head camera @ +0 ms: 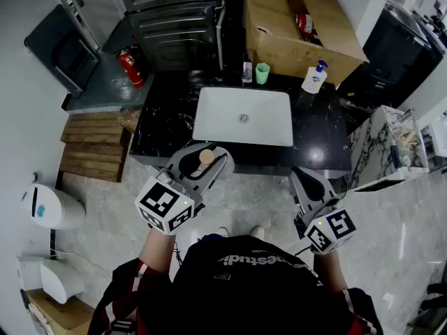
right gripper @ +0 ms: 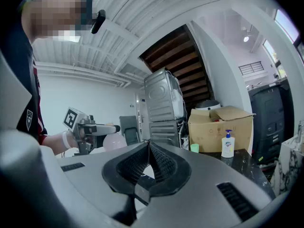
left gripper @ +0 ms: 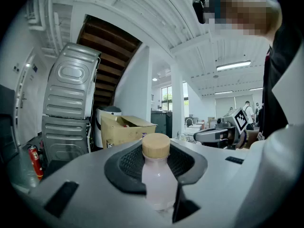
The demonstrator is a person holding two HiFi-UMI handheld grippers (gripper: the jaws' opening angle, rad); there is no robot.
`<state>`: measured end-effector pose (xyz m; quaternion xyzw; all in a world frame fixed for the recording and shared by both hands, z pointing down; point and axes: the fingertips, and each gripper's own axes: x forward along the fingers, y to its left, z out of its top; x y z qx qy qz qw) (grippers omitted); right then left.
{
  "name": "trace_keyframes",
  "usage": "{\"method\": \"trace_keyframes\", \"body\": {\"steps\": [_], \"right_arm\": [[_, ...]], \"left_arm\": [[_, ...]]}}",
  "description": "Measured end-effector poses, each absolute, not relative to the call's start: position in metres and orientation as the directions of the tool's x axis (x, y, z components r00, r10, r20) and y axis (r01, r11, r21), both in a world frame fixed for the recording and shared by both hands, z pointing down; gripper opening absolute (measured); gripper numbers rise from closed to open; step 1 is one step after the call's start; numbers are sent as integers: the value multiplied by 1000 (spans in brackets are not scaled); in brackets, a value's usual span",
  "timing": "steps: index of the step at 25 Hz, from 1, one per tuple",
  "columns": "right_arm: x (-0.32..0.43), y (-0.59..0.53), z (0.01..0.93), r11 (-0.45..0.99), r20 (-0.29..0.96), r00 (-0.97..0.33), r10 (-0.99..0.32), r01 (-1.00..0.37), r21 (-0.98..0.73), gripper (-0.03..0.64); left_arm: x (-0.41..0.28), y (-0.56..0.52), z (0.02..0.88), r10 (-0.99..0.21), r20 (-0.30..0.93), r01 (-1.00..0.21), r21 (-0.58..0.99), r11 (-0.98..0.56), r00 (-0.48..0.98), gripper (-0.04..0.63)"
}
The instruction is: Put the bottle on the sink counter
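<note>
A pale pink bottle (left gripper: 157, 177) with a tan cap (left gripper: 156, 145) stands upright between the jaws of my left gripper (left gripper: 156, 167), which is shut on its body. In the head view the left gripper (head camera: 203, 162) holds the bottle (head camera: 207, 158) just above the front edge of the black sink counter (head camera: 165, 121), at the white basin's (head camera: 243, 116) front left corner. My right gripper (head camera: 308, 177) hangs over the floor off the counter's front right, its jaws shut with nothing in them. In the right gripper view the right gripper's (right gripper: 148, 149) pads meet.
At the back of the counter stand a soap pump bottle (head camera: 314, 77), a green cup (head camera: 262, 73) and a small clear bottle (head camera: 246, 70). Behind them are a cardboard box (head camera: 279, 26) and a washing machine (head camera: 174, 19). A red fire extinguisher (head camera: 130, 67) and a wooden pallet (head camera: 91, 145) lie to the left.
</note>
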<state>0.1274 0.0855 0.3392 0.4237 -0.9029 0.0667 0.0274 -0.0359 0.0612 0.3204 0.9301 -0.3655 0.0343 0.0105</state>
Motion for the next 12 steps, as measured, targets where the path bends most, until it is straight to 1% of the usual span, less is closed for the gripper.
{"method": "trace_keyframes", "body": {"steps": [12], "right_arm": [[130, 84, 340, 640, 110, -644, -757, -765, -75, 43]], "left_arm": [[-29, 58, 319, -682, 75, -683, -12, -730, 728, 129]]}}
